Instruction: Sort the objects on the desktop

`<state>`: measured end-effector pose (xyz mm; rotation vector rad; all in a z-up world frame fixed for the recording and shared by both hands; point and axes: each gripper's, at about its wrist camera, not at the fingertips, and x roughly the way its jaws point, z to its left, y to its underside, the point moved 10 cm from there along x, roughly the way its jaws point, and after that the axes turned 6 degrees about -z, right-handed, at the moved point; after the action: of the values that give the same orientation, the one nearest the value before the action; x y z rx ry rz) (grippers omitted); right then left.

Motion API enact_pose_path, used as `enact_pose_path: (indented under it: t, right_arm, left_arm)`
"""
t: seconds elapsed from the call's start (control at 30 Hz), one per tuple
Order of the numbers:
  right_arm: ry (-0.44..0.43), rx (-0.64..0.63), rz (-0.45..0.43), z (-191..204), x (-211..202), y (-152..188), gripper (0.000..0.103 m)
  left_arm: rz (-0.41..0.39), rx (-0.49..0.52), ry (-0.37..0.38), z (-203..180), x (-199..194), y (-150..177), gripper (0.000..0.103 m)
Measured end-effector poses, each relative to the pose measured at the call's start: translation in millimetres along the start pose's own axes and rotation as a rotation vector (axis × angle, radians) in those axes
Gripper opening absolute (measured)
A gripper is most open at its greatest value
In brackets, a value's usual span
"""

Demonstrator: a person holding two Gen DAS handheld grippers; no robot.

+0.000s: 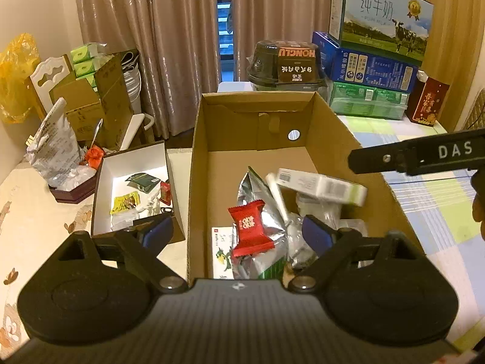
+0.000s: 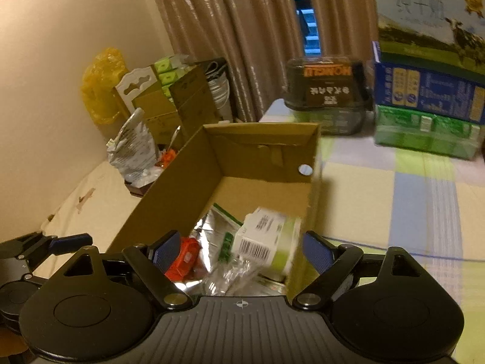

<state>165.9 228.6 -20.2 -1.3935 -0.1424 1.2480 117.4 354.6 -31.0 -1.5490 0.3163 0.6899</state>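
An open cardboard box (image 1: pixel 200 163) stands on the table. It holds a red candy (image 1: pixel 251 232), a silver foil bag (image 1: pixel 266 212) and a white-and-green carton (image 1: pixel 321 186) that lies tilted and blurred on top. My left gripper (image 1: pixel 238 233) is open and empty, above the box's near end around the candy. My right gripper (image 2: pixel 241 251) is open and empty over the box's near right corner; the carton (image 2: pixel 266 242) sits between its fingers, apart from them. The right gripper's finger (image 1: pixel 415 154) shows at the right in the left wrist view.
A small white-lined box (image 1: pixel 133 163) with sachets stands left of the cardboard box. A dark tray with a crumpled bag (image 1: pixel 54 154) is further left. Stacked milk cartons (image 1: pixel 379 54) and a black bowl (image 1: pixel 285 63) stand at the back right on the checked cloth (image 1: pixel 439 212).
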Motion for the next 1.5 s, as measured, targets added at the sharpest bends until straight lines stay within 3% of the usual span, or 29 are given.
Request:
enact_pose_path:
  t: [0.27, 0.97, 1.5]
  right_arm:
    - [0.036, 0.015, 0.011, -17.5, -33.0, 15.6, 0.091]
    - [0.062, -0.054, -0.012, -11.0, -127.7, 50.1, 0.101]
    - [0.053, -0.057, -0.003, -14.8, -178.6, 80.1, 0.101]
  left_arm:
    - [-0.019, -0.043, -0.015, -11.3, -22.3, 10.4, 0.102]
    - [-0.061, -0.168, -0.119, -32.7, -112.4, 24.2, 0.102]
    - [-0.101, -0.231, -0.179, -59.4, -174.4, 35.6, 0.102]
